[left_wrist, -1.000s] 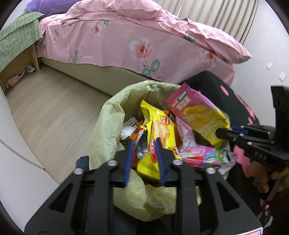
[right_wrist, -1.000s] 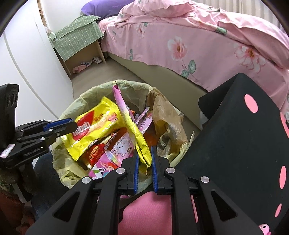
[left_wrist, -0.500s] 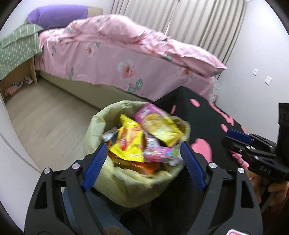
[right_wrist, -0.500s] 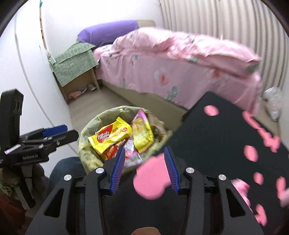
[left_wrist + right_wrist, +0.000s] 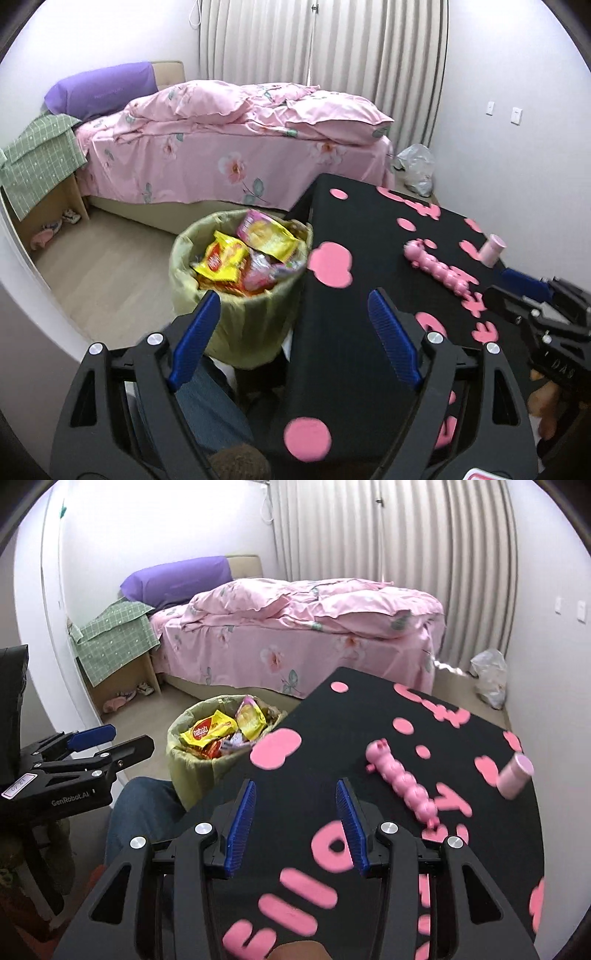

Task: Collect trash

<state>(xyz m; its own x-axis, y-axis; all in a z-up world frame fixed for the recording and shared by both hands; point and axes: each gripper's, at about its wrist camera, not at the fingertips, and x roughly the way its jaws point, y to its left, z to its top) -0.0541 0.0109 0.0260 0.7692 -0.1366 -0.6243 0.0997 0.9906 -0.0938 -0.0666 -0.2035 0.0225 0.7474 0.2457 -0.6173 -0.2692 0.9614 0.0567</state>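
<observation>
One lined trash bin (image 5: 192, 771) stands on the floor beside the black table (image 5: 332, 738), holding two yellow wrappers (image 5: 208, 732) and others uncountable. On the table lie one pink toy (image 5: 402, 782) and one pink cup (image 5: 515, 777). Left gripper (image 5: 291, 314) gapes wide and right gripper (image 5: 295, 801) stands partly apart; both have just opened and hold nothing.

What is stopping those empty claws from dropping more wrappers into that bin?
Nothing visible. The trash bin stands open-topped on the floor beside the black table, and the left gripper and right gripper have a free path, though wrappers already heap at its rim.
</observation>
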